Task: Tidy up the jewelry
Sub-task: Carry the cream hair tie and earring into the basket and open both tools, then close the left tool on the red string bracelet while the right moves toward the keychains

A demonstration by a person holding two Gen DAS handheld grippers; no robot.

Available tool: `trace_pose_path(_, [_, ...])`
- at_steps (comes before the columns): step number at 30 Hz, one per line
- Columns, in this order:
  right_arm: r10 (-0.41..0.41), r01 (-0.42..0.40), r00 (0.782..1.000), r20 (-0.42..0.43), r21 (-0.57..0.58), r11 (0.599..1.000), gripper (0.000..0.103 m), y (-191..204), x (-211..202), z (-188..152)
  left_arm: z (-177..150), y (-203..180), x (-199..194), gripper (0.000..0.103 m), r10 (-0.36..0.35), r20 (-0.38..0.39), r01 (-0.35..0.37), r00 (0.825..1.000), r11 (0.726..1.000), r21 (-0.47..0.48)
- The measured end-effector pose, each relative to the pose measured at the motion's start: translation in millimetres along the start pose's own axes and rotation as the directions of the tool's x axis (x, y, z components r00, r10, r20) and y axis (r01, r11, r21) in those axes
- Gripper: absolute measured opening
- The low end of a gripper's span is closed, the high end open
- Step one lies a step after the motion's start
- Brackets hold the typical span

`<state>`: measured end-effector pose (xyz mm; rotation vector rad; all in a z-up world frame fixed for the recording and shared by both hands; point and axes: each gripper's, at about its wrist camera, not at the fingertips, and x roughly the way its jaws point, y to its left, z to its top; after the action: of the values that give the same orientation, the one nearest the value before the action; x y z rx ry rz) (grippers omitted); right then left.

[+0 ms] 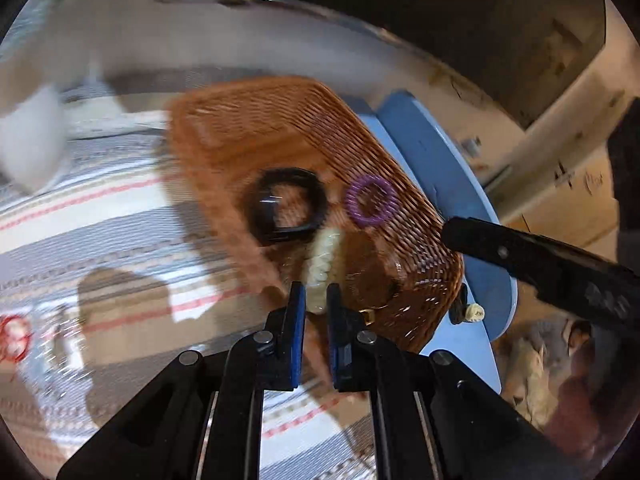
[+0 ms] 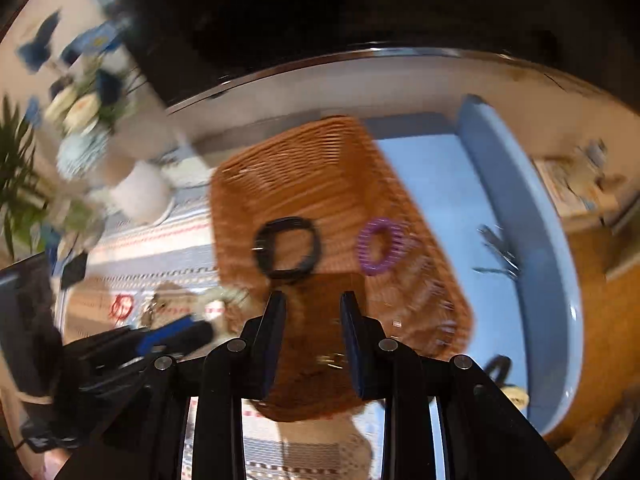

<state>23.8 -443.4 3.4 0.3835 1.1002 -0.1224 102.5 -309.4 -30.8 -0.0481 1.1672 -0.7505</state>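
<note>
The left tool (image 1: 316, 300) pinches a cream bracelet (image 1: 325, 258) over the wicker basket (image 1: 248, 120). The right tool (image 2: 313, 312) hangs empty, jaws apart. At its twelve o'clock lies a black band (image 2: 287, 247); no writing is legible.

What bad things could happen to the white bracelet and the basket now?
The left tongs pinch only the end of the white beaded bracelet, so it might slip and fall outside the basket. It could also tangle with the black band. The basket hangs partly over the blue tray, so a bump may tip it.

In the basket (image 1: 248, 136) the bangle (image 1: 287, 206) lies left of the coil ring (image 1: 371, 201), tray (image 1: 432, 152) behind
</note>
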Motion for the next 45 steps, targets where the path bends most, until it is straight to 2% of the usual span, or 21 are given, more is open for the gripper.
trace_pose_path(6, [-0.018,0.019,1.0,-0.011,0.014,1.0,0.028,-19.3,1.8,-10.7,2.7,1.9,21.8,0.012,-0.046,-0.064,0.044,0.997,0.998,-0.047])
trace_pose_path(11, [0.023,-0.022,0.999,-0.027,0.011,1.0,0.03,-14.0,6.1,-10.8,-1.0,16.1,4.9,0.015,-0.084,-0.053,0.079,0.995,0.992,-0.101])
trace_pose_path(16, [0.077,-0.079,0.997,-0.031,-0.058,0.995,0.032,20.8,9.8,-5.5,-20.9,34.3,-38.6,0.018,-0.027,0.013,0.028,1.0,0.991,-0.132])
trace_pose_path(18, [0.108,-0.112,0.993,-0.039,-0.1,0.989,0.042,43.2,12.9,-4.3,-31.9,49.6,-53.9,0.022,-0.003,0.032,0.008,0.999,0.986,-0.169])
trace_pose_path(19, [0.123,-0.127,0.992,-0.042,-0.116,0.985,0.047,52.6,14.4,-4.9,-42.5,66.5,-66.6,0.025,0.015,0.045,-0.005,0.999,0.977,-0.213])
trace_pose_path(23, [0.175,-0.188,0.981,-0.08,-0.199,0.962,0.05,99.6,26.8,-12.3,-76.8,128.6,-100.1,0.032,0.05,0.064,-0.022,0.997,0.926,-0.377])
trace_pose_path(25, [0.186,-0.208,0.977,-0.107,-0.248,0.946,0.05,126.8,35.6,-18.7,-100.9,170.0,-120.8,0.033,0.094,0.068,-0.049,0.993,0.87,-0.491])
trace_pose_path(26, [0.194,-0.221,0.973,-0.122,-0.273,0.936,0.05,141.4,39.9,-22.3,-107.8,182.1,-127.1,0.033,0.111,0.067,-0.06,0.992,0.851,-0.522])
trace_pose_path(28, [0.192,-0.227,0.971,-0.141,-0.306,0.925,0.05,163.6,48.5,-28.0,-129.0,215.2,-149.4,0.033,0.189,0.064,-0.112,0.98,0.786,-0.608])
trace_pose_path(31, [0.187,-0.237,0.966,-0.177,-0.327,0.915,0.05,187.3,64.7,-35.4,-147.5,247.4,-177.6,0.033,0.241,0.093,-0.119,0.966,0.735,-0.667])
trace_pose_path(32, [0.191,-0.248,0.961,-0.198,-0.325,0.913,0.049,195.2,72.4,-38.2,-149.9,256.3,-184.1,0.033,0.243,0.108,-0.109,0.964,0.731,-0.674])
trace_pose_path(35, [0.201,-0.268,0.953,-0.228,-0.314,0.911,0.049,209.2,88.1,-46.4,-147.5,273.3,-191.2,0.033,0.243,0.152,-0.083,0.958,0.742,-0.665])
trace_pose_path(36, [0.2,-0.267,0.952,-0.23,-0.315,0.911,0.048,211.7,91.1,-48.0,-141.8,281.6,-187.6,0.033,0.219,0.153,-0.069,0.964,0.757,-0.65])
trace_pose_path(38, [0.191,-0.265,0.95,-0.245,-0.319,0.91,0.046,218.3,102.4,-52.9,-134.2,290.1,-180.0,0.032,0.199,0.131,-0.069,0.971,0.762,-0.644])
trace_pose_path(40, [0.181,-0.263,0.948,-0.261,-0.325,0.908,0.046,220.6,110.0,-55.2,-121.1,292.3,-162.1,0.032,0.168,0.113,-0.063,0.979,0.785,-0.616])
trace_pose_path(43, [0.155,-0.25,0.951,-0.269,-0.37,0.895,0.045,225.5,122.4,-57.9,-107.1,298.9,-141.5,0.032,0.173,0.062,-0.103,0.983,0.799,-0.592])
trace_pose_path(45, [0.134,-0.24,0.953,-0.273,-0.405,0.882,0.044,228.0,132.9,-57.0,-100.1,304.0,-130.8,0.032,0.181,0.041,-0.122,0.983,0.798,-0.59])
